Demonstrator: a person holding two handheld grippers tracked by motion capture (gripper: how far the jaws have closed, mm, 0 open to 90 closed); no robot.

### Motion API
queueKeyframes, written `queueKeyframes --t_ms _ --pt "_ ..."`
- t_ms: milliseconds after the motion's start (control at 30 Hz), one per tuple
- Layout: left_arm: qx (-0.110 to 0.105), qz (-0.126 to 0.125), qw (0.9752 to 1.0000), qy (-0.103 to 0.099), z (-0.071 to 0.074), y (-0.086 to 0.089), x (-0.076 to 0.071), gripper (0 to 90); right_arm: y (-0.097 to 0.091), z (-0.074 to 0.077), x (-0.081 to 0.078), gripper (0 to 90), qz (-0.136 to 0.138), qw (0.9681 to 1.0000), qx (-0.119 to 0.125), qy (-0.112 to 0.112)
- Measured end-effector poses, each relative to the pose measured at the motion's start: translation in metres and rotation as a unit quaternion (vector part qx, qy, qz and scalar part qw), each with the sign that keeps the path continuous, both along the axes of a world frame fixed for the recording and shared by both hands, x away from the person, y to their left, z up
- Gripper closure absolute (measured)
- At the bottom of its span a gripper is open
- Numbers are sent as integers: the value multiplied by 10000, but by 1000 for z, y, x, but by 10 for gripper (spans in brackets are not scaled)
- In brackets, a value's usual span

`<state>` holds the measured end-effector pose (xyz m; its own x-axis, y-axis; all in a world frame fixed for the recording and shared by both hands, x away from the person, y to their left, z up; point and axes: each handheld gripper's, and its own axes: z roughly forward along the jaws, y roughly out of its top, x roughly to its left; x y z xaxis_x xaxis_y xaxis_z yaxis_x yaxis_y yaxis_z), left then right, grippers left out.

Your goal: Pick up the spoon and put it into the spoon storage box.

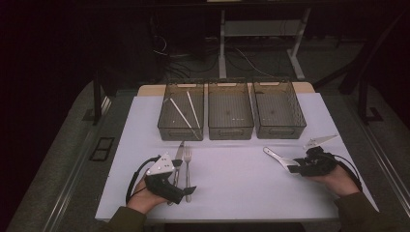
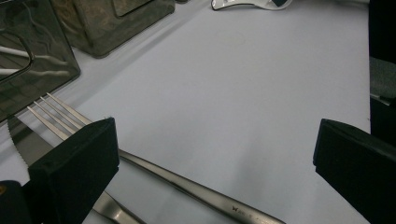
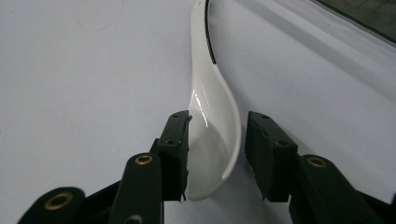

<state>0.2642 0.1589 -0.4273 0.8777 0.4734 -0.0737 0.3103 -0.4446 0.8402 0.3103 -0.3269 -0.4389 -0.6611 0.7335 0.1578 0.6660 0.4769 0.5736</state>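
My right gripper (image 3: 217, 156) straddles the bowl of a white ceramic spoon (image 3: 212, 112) lying on the white table (image 1: 232, 179), jaws not yet clamped; glazed, slippery, breakable, it wants a gentle grip across the bowl's rims.

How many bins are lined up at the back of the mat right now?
3: the left bin holds chopsticks, the middle bin and the right bin look empty. They stand side by side along the far edge; none seems hidden.
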Motion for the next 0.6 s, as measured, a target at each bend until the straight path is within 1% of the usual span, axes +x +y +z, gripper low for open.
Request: queueKeyframes --t_ms 167,233,367,433,600 --pt "8 4 10000 -2 0 0 0 0 4 1 -2 650 138 9999 -104 1" --pt "9 1 10000 -5 0 0 0 0 6 2 -2 654 185 9997 -161 -15" --pt "-4 6 10000 -10 0 -1 0 0 8 2 -3 666 173 9996 -225 -13" --pt "-5 9 10000 -9 0 -1 0 0 9 3 -3 686 181 9995 -265 -31" --pt "0 8 10000 -9 0 -1 0 0 12 5 -4 742 195 9991 -359 -137"
